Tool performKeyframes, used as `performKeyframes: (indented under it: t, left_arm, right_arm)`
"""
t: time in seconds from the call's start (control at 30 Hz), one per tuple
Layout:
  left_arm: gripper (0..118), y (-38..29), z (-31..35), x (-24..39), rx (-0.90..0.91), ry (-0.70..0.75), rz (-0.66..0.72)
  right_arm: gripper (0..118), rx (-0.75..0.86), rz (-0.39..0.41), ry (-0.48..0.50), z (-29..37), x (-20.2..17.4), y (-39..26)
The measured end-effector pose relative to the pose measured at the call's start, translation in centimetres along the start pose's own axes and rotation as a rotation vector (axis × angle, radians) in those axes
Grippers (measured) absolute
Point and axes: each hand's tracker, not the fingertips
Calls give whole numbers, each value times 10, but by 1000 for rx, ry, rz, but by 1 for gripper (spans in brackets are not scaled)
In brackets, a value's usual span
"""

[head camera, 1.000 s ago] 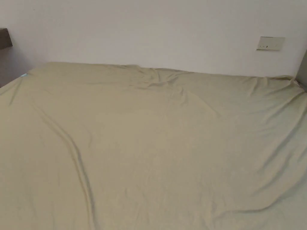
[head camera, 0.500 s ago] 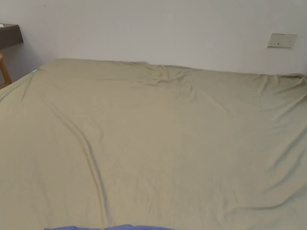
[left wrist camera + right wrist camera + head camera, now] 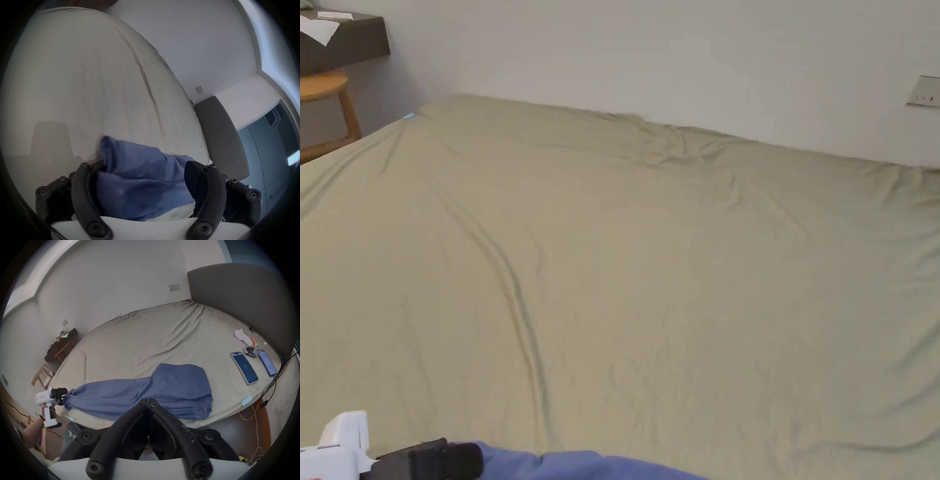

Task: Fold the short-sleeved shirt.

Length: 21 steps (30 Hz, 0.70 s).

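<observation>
Shirt [image 3: 170,391], blue, lies bunched along near edge of bed [image 3: 146,337] w/ tan sheet. My left gripper [image 3: 62,396] sits at shirt's left end; in left gripper view jaws stand wide w/ cloth between, can't tell if they pinch. My right gripper [image 3: 148,400] has jaws closed together, empty, short of shirt. Two phones [image 3: 244,368] lie at right.

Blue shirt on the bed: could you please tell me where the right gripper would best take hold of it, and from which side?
Probably the right-hand end of the blue shirt, low on its near edge, coming in from the front edge of the bed. That end lies heaped and free; the left gripper is at the opposite, bunched end. The right gripper would have to open its jaws first.
</observation>
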Motion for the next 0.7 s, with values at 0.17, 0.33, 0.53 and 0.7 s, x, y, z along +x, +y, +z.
performKeyframes:
  t: [0.17, 0.33, 0.53, 0.7]
  left_arm:
    - [76, -15, -29, 29, -73, -81, 8]
    - [21, -30, -43, 52, -103, 0, -11]
    - [21, -7, 6, 38, 1, 81, 139]
    - [21, 9, 38, 44, 51, 239, 85]
  right_arm:
    - [2, -3, -13, 38, -9, -6, 1]
    - [2, -17, -15, 41, -7, -5, -4]
    - [2, -7, -63, 5, -1, 11, -9]
    - [2, -1, -92, 11, 0, 15, -14]
